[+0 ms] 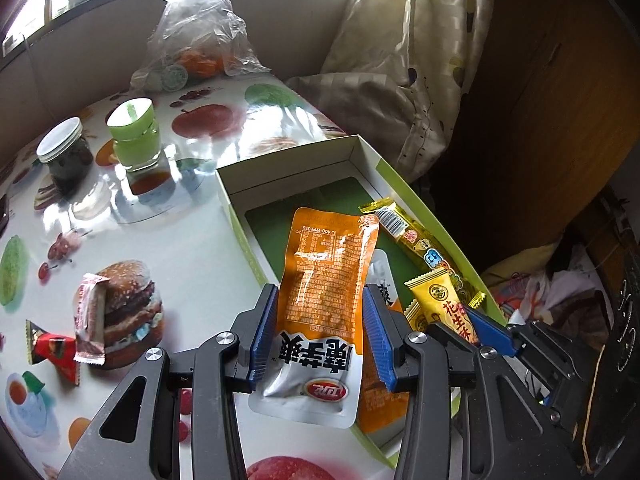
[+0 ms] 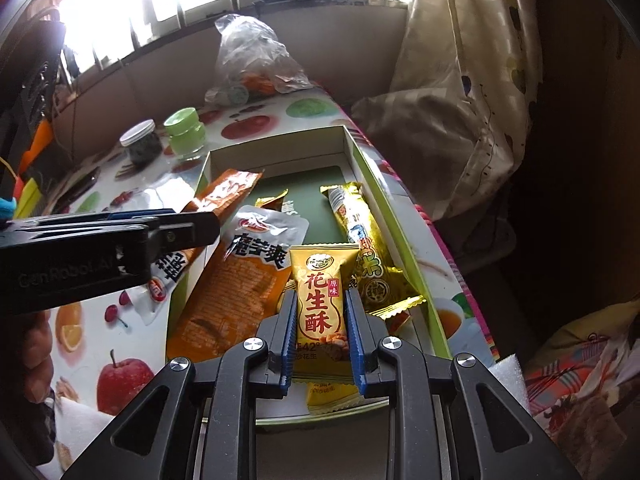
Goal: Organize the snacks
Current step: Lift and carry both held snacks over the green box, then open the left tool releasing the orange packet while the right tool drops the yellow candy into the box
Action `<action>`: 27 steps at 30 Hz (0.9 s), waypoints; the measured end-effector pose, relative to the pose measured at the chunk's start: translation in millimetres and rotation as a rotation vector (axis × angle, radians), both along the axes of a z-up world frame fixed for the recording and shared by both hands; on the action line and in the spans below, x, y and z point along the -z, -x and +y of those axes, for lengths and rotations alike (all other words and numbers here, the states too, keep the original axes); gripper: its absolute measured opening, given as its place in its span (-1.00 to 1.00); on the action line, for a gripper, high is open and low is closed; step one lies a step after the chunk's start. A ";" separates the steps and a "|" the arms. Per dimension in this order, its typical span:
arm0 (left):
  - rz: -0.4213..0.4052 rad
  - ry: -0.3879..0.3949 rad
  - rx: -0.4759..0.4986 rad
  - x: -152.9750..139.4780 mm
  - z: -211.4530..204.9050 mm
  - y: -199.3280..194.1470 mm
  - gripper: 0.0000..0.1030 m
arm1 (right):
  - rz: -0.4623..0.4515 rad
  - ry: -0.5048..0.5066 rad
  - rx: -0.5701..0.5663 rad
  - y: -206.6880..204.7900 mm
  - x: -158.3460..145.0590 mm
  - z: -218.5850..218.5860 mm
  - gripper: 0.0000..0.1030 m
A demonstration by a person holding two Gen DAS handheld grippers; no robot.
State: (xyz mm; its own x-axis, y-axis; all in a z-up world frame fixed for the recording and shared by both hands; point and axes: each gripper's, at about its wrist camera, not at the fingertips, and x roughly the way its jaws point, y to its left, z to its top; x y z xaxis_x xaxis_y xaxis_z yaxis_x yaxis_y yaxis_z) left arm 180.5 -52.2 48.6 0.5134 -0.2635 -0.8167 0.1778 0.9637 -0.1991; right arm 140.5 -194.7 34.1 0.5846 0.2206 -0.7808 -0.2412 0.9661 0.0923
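An open white box (image 1: pixel 288 152) with a green floor stands on the fruit-print table. My left gripper (image 1: pixel 320 298) is shut on an orange and white pouch (image 1: pixel 324 276), held over the box's near left wall. My right gripper (image 2: pixel 321 298) is shut on a yellow peanut-crisp packet (image 2: pixel 322 300), upright above the near end of the box (image 2: pixel 276 138). Inside lie a long gold stick packet (image 2: pixel 356 232) and another orange and white pouch (image 2: pixel 248 280). A pink-white wrapped snack (image 1: pixel 90 312) and a red candy (image 1: pixel 56 350) lie on the table to the left.
A green-lidded jar (image 1: pixel 134 132) and a dark jar with a white lid (image 1: pixel 66 156) stand behind the box on the left. A plastic bag of oranges (image 1: pixel 196 40) sits at the far end. Patterned bedding (image 1: pixel 420 60) hangs beyond the table's right edge.
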 end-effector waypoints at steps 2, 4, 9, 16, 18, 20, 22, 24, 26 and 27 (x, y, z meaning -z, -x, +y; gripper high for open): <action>0.006 -0.001 -0.003 2.4 -1.2 -2.9 -0.14 | -0.001 0.004 0.001 -0.5 0.8 0.1 -0.58; 0.008 -0.005 -0.006 3.3 -2.4 -4.8 -0.14 | 0.004 0.004 0.001 -1.3 2.5 -0.2 -0.58; 0.007 -0.008 -0.009 2.8 -4.2 -7.8 -0.13 | -0.001 0.008 0.002 -2.1 3.0 0.0 -0.57; 0.009 -0.001 -0.006 2.6 -4.8 -12.1 -0.09 | -0.007 0.016 0.000 -6.1 3.8 4.6 -0.52; 0.012 0.004 -0.004 2.6 -4.9 -13.6 -0.07 | -0.010 0.012 0.001 -6.2 3.5 4.9 -0.49; 0.015 0.010 -0.003 3.6 -5.2 -15.0 -0.05 | -0.012 0.011 0.000 -6.2 3.7 5.4 -0.47; 0.012 0.010 -0.002 3.9 -5.7 -15.1 -0.04 | -0.016 0.009 -0.002 -6.7 3.2 5.3 -0.44; 0.011 0.008 0.001 4.0 -6.0 -14.7 -0.02 | -0.021 0.005 -0.006 -6.8 2.6 5.7 -0.39; 0.009 0.006 0.003 3.5 -6.4 -14.4 -0.01 | -0.028 0.010 -0.009 -5.6 2.0 6.2 -0.37; 0.007 0.008 0.003 3.3 -6.3 -14.3 -0.01 | -0.031 0.011 -0.009 -5.6 1.2 6.7 -0.34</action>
State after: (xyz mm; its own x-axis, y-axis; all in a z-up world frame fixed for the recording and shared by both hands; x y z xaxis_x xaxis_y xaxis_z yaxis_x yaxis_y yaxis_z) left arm 194.8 -58.5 45.3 0.5067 -0.2714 -0.8183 0.1790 0.9616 -0.2082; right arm 146.1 -188.0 32.9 0.6067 0.2171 -0.7647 -0.2523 0.9648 0.0737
